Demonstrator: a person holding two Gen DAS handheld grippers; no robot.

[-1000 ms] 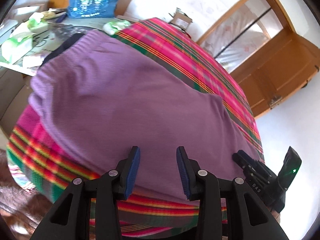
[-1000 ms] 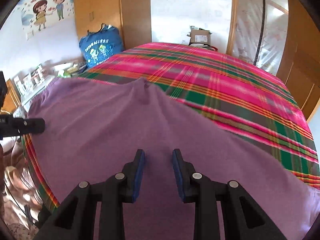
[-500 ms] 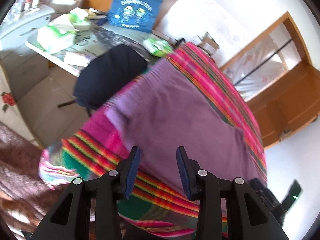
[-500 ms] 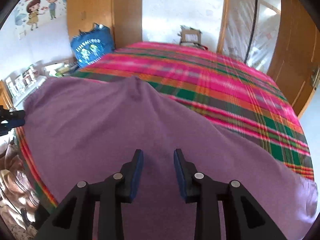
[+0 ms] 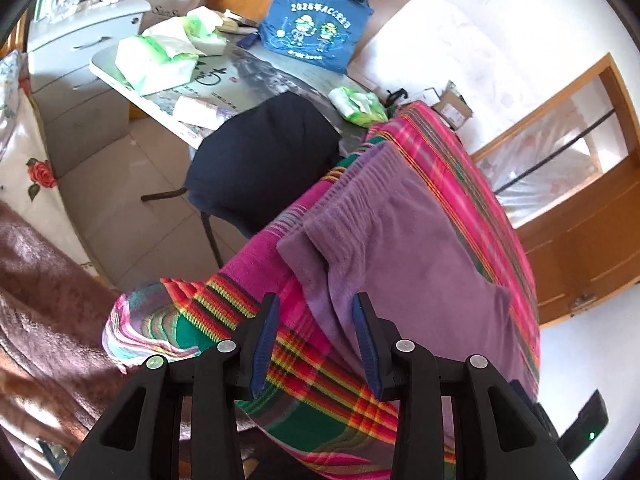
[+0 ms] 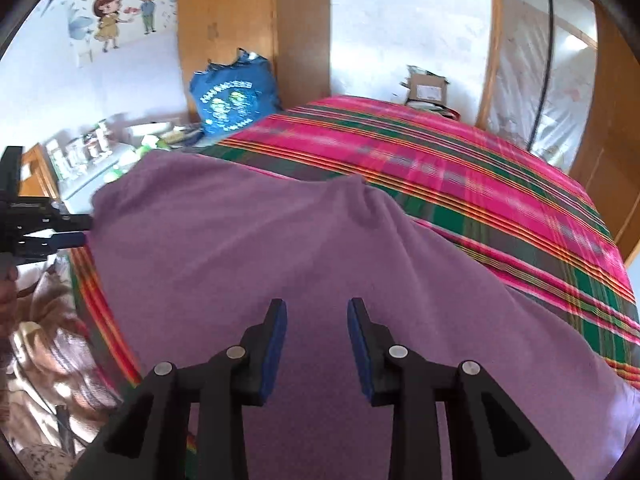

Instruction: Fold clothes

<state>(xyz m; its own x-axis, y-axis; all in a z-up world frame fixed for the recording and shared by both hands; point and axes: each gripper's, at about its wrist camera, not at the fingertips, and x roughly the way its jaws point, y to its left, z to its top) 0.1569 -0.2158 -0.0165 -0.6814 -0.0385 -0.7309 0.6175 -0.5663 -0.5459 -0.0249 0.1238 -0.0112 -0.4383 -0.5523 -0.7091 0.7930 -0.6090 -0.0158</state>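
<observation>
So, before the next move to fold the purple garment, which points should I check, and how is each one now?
1. Purple knit garment lies spread on the pink and green plaid bedcover: ok.
2. Left gripper open, holding nothing: ok.
3. Right gripper open, holding nothing: ok.
4. Garment's ribbed edge within the left gripper's view: ok.
5. Garment free of wrinkles: not ok, a ridge stands up.
6. Far right end of the garment: cannot tell.

Purple garment (image 5: 420, 248) — on plaid bedspread (image 5: 320, 392).

Purple knit garment (image 6: 248, 264), ribbed hem, spread flat with soft wrinkles, lying across a bright plaid bed (image 6: 460, 184), near its edge
</observation>
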